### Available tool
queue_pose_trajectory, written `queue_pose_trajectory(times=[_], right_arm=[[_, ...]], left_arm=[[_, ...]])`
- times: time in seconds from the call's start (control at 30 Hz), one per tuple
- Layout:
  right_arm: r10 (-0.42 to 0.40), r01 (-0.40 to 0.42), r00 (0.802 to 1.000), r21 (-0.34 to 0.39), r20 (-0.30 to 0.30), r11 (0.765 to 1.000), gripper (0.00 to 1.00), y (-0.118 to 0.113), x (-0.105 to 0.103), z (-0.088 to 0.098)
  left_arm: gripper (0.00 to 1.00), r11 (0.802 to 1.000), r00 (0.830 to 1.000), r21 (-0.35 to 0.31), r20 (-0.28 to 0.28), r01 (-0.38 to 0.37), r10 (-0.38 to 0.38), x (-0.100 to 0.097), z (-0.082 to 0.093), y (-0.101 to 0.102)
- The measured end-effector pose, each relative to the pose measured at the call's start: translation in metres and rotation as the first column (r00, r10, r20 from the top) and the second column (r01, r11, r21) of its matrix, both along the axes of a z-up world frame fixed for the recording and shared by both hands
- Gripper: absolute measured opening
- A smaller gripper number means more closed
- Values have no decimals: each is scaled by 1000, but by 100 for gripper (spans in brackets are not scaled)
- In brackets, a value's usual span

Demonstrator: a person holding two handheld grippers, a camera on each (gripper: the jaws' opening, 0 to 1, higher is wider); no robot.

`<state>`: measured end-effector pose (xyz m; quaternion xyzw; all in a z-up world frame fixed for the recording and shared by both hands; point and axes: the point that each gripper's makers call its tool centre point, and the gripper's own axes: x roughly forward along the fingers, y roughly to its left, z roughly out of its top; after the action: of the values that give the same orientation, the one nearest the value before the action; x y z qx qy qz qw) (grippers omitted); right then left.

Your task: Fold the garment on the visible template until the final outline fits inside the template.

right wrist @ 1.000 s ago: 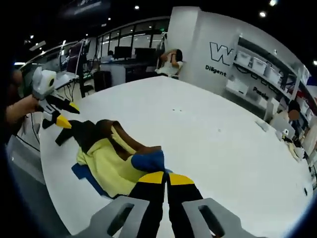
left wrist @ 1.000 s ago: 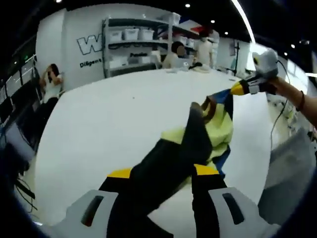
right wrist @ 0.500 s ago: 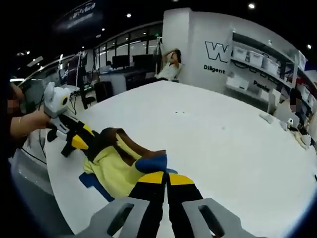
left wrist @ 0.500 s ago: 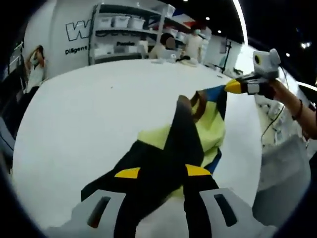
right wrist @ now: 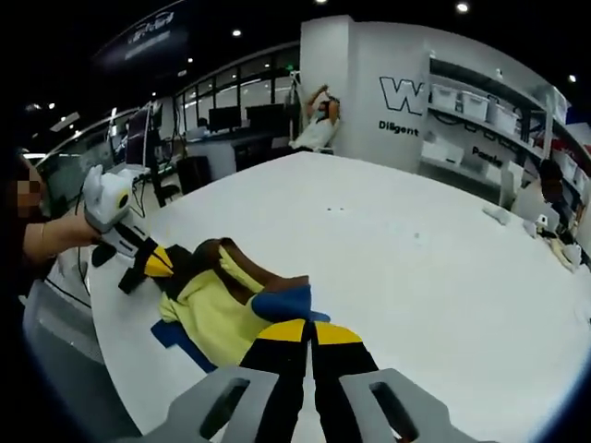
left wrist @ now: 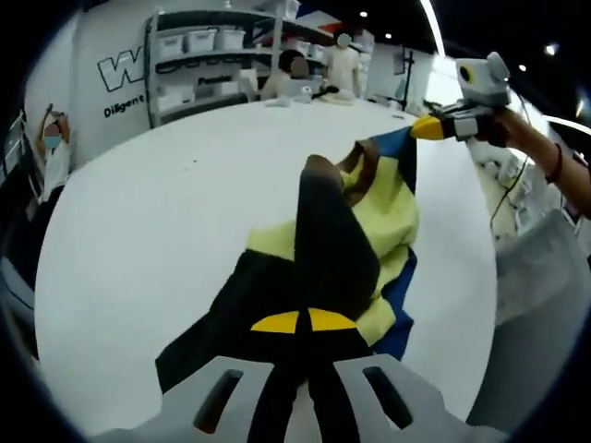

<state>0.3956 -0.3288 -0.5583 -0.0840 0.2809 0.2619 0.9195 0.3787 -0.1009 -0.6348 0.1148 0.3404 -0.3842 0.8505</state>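
Stretching limp yellow-and-black cloth garment [left wrist: 369, 221] between both closed grippers.

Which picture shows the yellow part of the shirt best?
The left gripper view shows it best: the garment stretches up the middle over the white table, with its yellow panel broad between black and blue parts. In the right gripper view the garment lies lower and bunched, its yellow panel partly behind the right gripper.
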Motion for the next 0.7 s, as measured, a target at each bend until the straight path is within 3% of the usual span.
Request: queue_pose_trajectory(times=[0.2, 0.33, 0.57, 0.7], right_arm=[[0, 0, 1000, -15, 25, 1000, 0, -4, -3, 11], [-7, 8, 999, -23, 50, 1000, 0, -7, -3, 22], [0, 0, 996, 0, 92, 1000, 0, -2, -7, 49], [7, -5, 990, -9, 138, 1000, 0, -3, -9, 72]], left_arm=[[0, 999, 999, -35, 26, -24, 25, 0, 19, 6], [0, 993, 997, -100, 50, -56, 61, 3, 42, 12], [0, 988, 987, -117, 115, -98, 112, 15, 75, 34], [0, 981, 978, -153, 155, -119, 142, 19, 102, 43]])
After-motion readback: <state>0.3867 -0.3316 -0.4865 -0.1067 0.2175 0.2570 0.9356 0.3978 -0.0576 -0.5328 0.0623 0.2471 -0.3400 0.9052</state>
